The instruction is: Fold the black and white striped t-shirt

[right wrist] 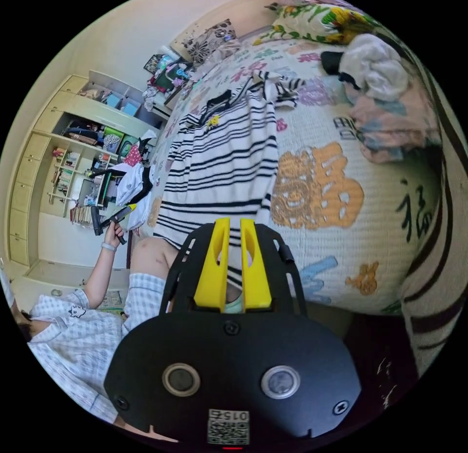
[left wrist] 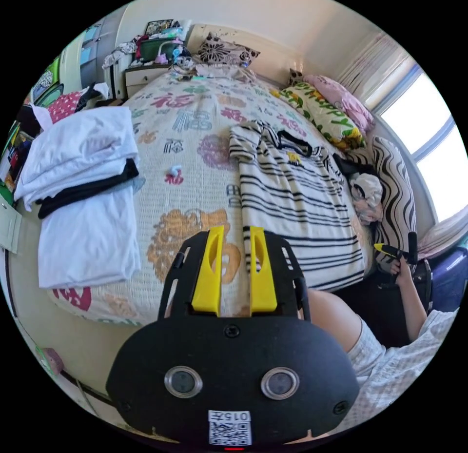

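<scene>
The black and white striped t-shirt (left wrist: pixel 297 199) (right wrist: pixel 219 150) lies spread flat on the patterned bedspread (left wrist: pixel 195 116) (right wrist: pixel 317 194), collar toward the headboard. Its hem reaches the near bed edge and one sleeve (left wrist: pixel 243 141) is rumpled. My left gripper (left wrist: pixel 236 228) hovers over the bed edge beside the hem, its jaws slightly apart with nothing between them. My right gripper (right wrist: pixel 234 221) hangs above the hem with only a narrow slit between its jaws, holding nothing. Each gripper also appears small in the other view, the right gripper (left wrist: pixel 390 250) and the left gripper (right wrist: pixel 117 218) both held off the bed.
A stack of folded white and black clothes (left wrist: pixel 83 180) sits on the bed's left corner. Pillows (left wrist: pixel 321 107) and crumpled clothes (left wrist: pixel 368 192) (right wrist: pixel 375 68) line the window side. The person's knee (left wrist: pixel 331 316) (right wrist: pixel 151 258) presses against the bed edge. A cluttered nightstand (left wrist: pixel 146 75) and shelves (right wrist: pixel 73 170) stand beyond.
</scene>
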A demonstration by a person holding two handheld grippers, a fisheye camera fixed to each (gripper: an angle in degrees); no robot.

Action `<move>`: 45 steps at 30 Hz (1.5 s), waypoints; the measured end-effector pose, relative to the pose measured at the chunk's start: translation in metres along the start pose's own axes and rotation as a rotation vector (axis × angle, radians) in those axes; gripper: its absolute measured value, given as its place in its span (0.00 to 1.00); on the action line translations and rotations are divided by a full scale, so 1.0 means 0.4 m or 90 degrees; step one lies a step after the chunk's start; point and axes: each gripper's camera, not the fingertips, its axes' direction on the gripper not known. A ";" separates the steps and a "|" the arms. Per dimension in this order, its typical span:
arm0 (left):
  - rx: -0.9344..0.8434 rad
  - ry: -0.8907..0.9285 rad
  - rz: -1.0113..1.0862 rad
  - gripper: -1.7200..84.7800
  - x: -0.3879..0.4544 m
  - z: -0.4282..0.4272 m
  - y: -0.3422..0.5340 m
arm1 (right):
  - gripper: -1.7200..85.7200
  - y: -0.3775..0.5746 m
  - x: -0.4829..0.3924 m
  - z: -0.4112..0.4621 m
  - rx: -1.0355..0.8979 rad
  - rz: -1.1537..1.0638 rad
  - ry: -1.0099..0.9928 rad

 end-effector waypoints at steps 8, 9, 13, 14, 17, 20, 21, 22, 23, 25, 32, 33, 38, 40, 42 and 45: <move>0.038 -0.061 0.103 0.14 0.129 0.159 -0.368 | 0.07 -0.220 -0.075 0.127 -0.022 -0.080 -0.093; 0.031 -0.071 0.121 0.14 0.143 0.180 -0.393 | 0.07 -0.257 -0.084 0.158 -0.035 -0.093 -0.105; -0.125 -0.124 0.269 0.05 0.200 0.345 -0.547 | 0.07 -0.367 -0.105 0.247 -0.092 -0.113 -0.110; -0.100 -0.132 0.287 0.04 0.194 0.338 -0.584 | 0.07 -0.396 -0.115 0.265 -0.106 -0.130 -0.113; 0.106 -0.130 0.110 0.03 0.084 0.205 -0.679 | 0.06 -0.436 -0.133 0.290 -0.121 -0.165 -0.096; 0.205 -0.045 -0.130 0.04 -0.077 0.113 -0.713 | 0.06 -0.448 -0.125 0.310 -0.126 -0.166 -0.120; 0.207 -0.039 -0.153 0.04 -0.094 0.106 -0.712 | 0.06 -0.447 -0.118 0.318 -0.131 -0.159 -0.133; 0.212 -0.029 -0.161 0.06 -0.106 0.092 -0.705 | 0.06 -0.445 -0.116 0.322 -0.134 -0.155 -0.141; 0.217 -0.028 -0.138 0.10 -0.099 0.081 -0.693 | 0.06 -0.439 -0.111 0.327 -0.142 -0.150 -0.153; 0.178 -0.042 -0.101 0.12 -0.073 0.080 -0.674 | 0.06 -0.424 -0.106 0.323 -0.149 -0.145 -0.160; 0.052 0.007 -0.071 0.14 0.019 0.093 -0.579 | 0.05 -0.312 -0.075 0.230 -0.120 -0.087 -0.164; 0.046 0.017 -0.078 0.14 0.024 0.093 -0.576 | 0.04 -0.292 -0.074 0.210 -0.106 -0.075 -0.170; 0.032 0.081 -0.144 0.15 0.058 0.104 -0.603 | 0.04 -0.291 -0.092 0.159 -0.062 -0.078 -0.168; 0.016 0.080 -0.154 0.15 0.074 0.130 -0.636 | 0.03 -0.316 -0.112 0.157 -0.047 -0.088 -0.169; -0.004 0.069 -0.159 0.15 0.092 0.163 -0.675 | 0.04 -0.355 -0.148 0.165 -0.044 -0.104 -0.179; -0.040 0.081 -0.200 0.12 0.109 0.219 -0.734 | 0.04 -0.413 -0.188 0.179 -0.052 -0.139 -0.169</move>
